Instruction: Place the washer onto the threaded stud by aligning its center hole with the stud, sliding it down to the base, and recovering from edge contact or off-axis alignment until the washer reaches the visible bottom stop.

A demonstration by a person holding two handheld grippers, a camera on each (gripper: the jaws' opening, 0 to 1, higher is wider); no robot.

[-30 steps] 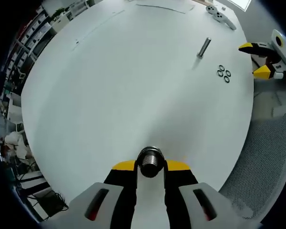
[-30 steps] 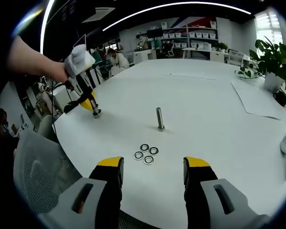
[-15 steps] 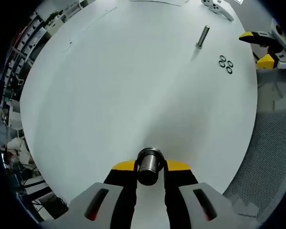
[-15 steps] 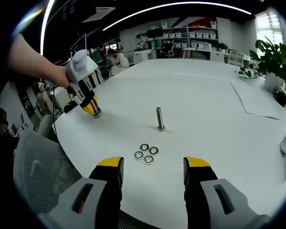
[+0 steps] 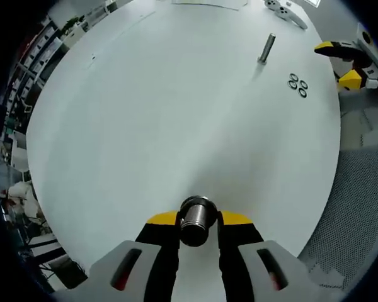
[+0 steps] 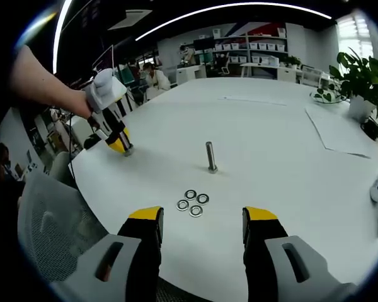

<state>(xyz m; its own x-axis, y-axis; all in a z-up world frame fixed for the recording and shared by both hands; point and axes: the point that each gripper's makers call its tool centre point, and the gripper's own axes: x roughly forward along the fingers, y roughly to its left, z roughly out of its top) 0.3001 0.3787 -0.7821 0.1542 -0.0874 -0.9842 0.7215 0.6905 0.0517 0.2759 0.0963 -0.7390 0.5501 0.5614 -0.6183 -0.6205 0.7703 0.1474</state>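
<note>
In the left gripper view the left gripper (image 5: 196, 221) pinched a short metal cylinder (image 5: 195, 214) between its yellow-tipped jaws, at six o'clock of the frame. Over the last second that grip had not changed; the view had only tilted slightly, and in the right gripper view the left gripper (image 6: 121, 146), at nine o'clock, had merely rocked in the person's hand (image 6: 53, 88) with its tip staying low over the white table (image 6: 271, 138).

The right gripper (image 6: 201, 217) hung with its jaws spread and nothing between them, as it had a second before. Just beyond its tips lay the washers (image 6: 194, 202), a small cluster flat on the table, and past them, toward twelve o'clock, the threaded stud (image 6: 210, 157) stood upright and bare. In the left gripper view the stud (image 5: 266, 48) and washers (image 5: 297, 85) sat at one o'clock, near each other but apart.

Judging from this, no washer had been lifted yet, so the task had hardly begun; the next move would likely be closing on one washer.
</note>
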